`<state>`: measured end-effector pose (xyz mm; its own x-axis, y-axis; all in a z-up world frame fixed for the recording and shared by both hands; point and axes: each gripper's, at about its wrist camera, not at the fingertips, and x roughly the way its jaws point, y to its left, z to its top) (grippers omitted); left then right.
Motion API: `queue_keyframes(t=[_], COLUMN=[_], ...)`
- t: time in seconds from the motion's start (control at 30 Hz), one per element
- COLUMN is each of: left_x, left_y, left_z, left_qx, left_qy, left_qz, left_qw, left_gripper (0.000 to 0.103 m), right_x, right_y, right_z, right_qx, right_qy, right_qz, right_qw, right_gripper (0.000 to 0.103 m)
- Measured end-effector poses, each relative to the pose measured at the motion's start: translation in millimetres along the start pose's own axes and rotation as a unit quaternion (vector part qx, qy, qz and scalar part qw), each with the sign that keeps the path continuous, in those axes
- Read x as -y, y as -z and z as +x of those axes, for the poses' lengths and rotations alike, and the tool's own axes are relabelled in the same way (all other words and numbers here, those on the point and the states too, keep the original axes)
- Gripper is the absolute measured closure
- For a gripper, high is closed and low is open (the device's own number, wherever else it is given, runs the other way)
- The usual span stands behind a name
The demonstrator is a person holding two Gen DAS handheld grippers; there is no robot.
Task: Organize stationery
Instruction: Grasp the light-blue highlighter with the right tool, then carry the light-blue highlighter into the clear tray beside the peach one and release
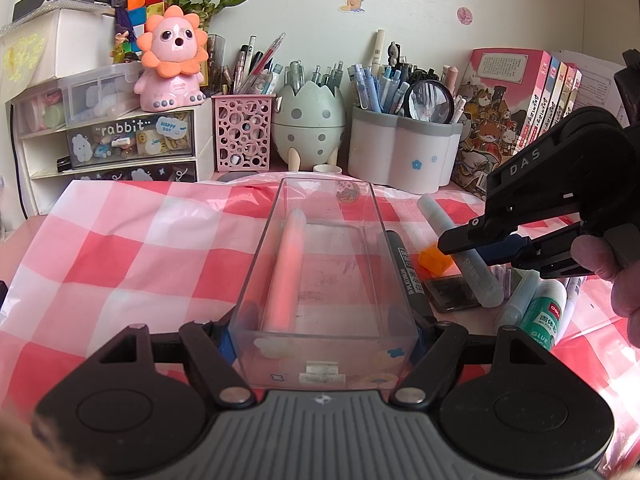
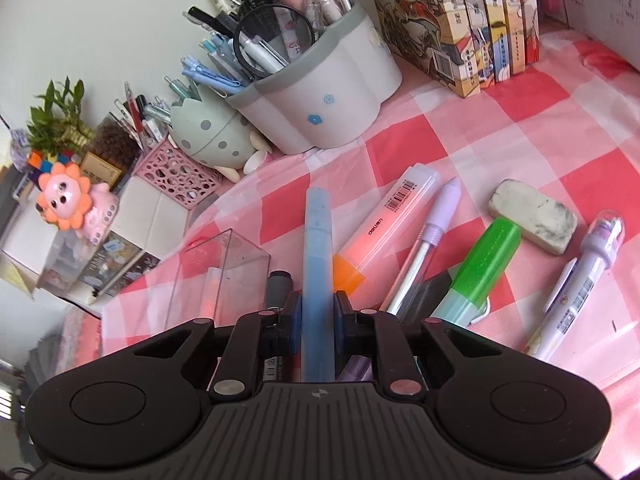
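My left gripper [image 1: 322, 334] is shut on the near end of a clear plastic box [image 1: 326, 344] that holds a pink highlighter [image 1: 286, 268]. My right gripper [image 2: 317, 314] is shut on a blue highlighter [image 2: 317, 248]; in the left wrist view that blue highlighter [image 1: 476, 276] slants just right of the box, with the right gripper [image 1: 496, 246] around its middle. A black marker [image 1: 406, 276] lies along the box's right wall. The box [image 2: 224, 264] also shows in the right wrist view, to the left.
On the checked cloth lie an orange highlighter [image 2: 384, 224], a lilac pen [image 2: 430, 240], a green highlighter [image 2: 480, 268], an eraser [image 2: 534, 216], a white pen [image 2: 576, 288] and a glue stick [image 1: 544, 316]. Pen holders [image 1: 400, 156], drawers [image 1: 120, 144] and books [image 1: 516, 120] line the back.
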<state>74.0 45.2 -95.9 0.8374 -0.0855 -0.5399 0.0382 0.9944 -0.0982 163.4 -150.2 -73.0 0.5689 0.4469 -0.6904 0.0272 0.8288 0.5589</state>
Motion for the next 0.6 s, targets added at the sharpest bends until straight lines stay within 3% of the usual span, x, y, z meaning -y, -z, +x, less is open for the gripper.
queue_keyframes(t=[0.6], left_x=[0], left_y=[0], left_z=[0], left_qx=[0.000], left_qy=[0.000], left_qz=[0.000], left_qw=[1.0000], left_gripper=[0.054], right_x=[-25], right_y=[-4], right_z=[-20], right_qx=[-0.027], right_qy=[-0.108], right_qz=[0.039], right_qw=[0.993], right_gripper=[0.089])
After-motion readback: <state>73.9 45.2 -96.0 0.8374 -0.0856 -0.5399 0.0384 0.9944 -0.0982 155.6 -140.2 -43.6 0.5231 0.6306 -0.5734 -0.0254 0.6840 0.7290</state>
